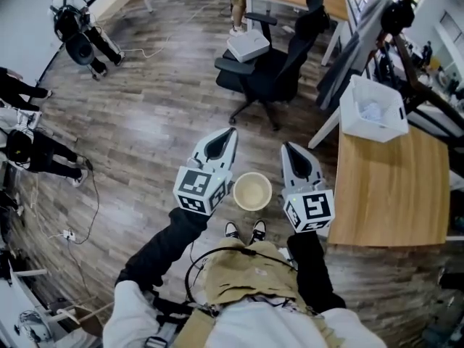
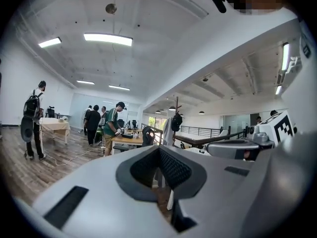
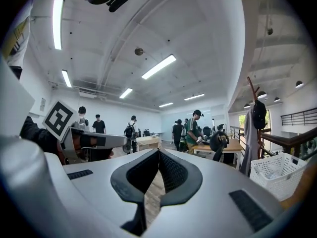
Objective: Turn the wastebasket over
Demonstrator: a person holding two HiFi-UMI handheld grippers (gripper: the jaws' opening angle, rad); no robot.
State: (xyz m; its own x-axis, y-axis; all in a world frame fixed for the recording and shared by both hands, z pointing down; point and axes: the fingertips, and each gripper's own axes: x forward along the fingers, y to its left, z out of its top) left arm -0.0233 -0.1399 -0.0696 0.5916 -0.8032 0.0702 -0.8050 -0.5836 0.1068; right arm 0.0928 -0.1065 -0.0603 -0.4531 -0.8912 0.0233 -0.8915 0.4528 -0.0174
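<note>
Wastebasket [image 1: 252,191], beige, mouth up, stands on wood floor [image 1: 145,122], apparently untouched, betw. left gripper [image 1: 230,133] & right gripper [image 1: 286,146], both w/ jaws closed, empty.

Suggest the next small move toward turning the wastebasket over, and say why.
Probably open the right gripper and lower it toward the wastebasket rim. The wastebasket seems to stand mouth-up on the floor between the grippers, untouched, and both the right gripper and the left gripper are shut on nothing.
</note>
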